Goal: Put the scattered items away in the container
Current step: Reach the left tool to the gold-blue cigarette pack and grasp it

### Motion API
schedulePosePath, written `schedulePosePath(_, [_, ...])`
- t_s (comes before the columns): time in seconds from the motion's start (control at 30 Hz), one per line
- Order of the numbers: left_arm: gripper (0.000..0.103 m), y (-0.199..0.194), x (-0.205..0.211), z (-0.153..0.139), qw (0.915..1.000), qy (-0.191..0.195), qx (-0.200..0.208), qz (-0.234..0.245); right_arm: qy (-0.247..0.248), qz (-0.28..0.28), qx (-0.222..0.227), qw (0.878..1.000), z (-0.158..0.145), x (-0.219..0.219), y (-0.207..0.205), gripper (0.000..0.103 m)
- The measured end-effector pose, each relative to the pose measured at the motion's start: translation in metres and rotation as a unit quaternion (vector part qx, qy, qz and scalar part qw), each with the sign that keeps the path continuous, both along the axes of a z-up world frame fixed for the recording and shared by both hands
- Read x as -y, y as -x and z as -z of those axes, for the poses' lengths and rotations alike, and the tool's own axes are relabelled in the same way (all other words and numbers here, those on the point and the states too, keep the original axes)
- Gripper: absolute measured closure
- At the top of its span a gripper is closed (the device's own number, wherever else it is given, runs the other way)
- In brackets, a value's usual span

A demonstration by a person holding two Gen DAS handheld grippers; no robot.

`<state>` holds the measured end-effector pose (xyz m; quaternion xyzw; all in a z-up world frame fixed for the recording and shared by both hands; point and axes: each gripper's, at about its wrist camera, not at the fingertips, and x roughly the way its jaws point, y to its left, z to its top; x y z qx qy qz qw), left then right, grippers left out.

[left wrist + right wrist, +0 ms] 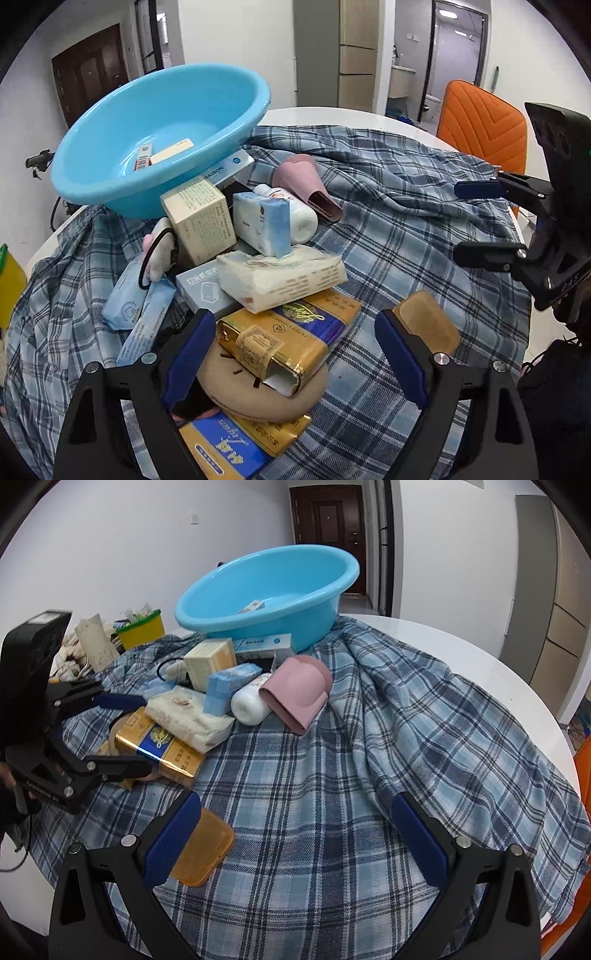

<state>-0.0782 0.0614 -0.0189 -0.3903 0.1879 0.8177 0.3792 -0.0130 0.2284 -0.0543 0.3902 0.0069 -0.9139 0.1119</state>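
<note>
1. The left gripper [295, 354] hung low over the pile with its blue pads [188, 354] spread wide, nothing pinched; the gold cigarette carton [291, 339] lay between them, apart from both pads
2. That carton rested on a round tan cushion-like pad [258, 395], with another gold-and-blue carton [236, 443] under the pad's near edge
3. The right gripper [299, 834] also stood spread over the plaid cloth [332, 775], empty; a translucent amber lid-like piece [203, 853] lay flat on the cloth touching or just beside its left pad, cannot tell which
4. The blue basin [159, 136] sat tilted at the far side of the round white table [461, 653], propped on a white-blue RAISON box [225, 170]; inside were a cream bar-shaped box [171, 149] and a small red-white pack [142, 158]
5. Scattered items were heaped in front of the basin: a cream printed box [199, 218], a light blue carton [262, 221], a white bottle [299, 218] on its side, a pink slipper-shaped item [306, 184]
6. A soft tissue pack [280, 273] lay on a grey box [203, 288] and overlapped the gold carton's far end
7. Left of that: blue wipe packs [129, 302] and a small plush with a black hair tie [159, 254]
8. An orange chair [484, 125] stood behind the table, a yellow bin [142, 631] at its left edge
</note>
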Motion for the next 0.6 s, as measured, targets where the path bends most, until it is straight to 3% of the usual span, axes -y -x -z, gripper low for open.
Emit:
schedulePosePath(0.3, [0.013, 0.008, -0.009, 0.01, 0.9999, 0.007, 0.008, 0.011, -0.002, -0.011, 0.015, 1.0, 0.008, 0.001, -0.001, 0.0])
schedulePosePath(0.37, [0.02, 0.005, -0.009, 0.01, 0.9999, 0.006, 0.005, 0.012, -0.001, -0.01, 0.014, 1.0, 0.007, 0.0, -0.001, 0.0])
schedulePosePath(0.43, [0.035, 0.002, -0.008, 0.009, 0.9999, 0.007, 0.001, 0.011, -0.001, -0.011, 0.014, 1.0, 0.007, 0.0, -0.001, 0.0])
schedulePosePath(0.5, [0.044, -0.001, -0.006, 0.006, 0.9999, 0.005, 0.001, 0.01, 0.001, -0.012, 0.014, 1.0, 0.007, 0.0, 0.0, 0.0])
schedulePosePath(0.6, [0.05, -0.007, -0.004, 0.003, 0.9999, 0.001, 0.009, 0.012, 0.003, -0.018, 0.015, 1.0, 0.007, 0.001, 0.0, 0.0])
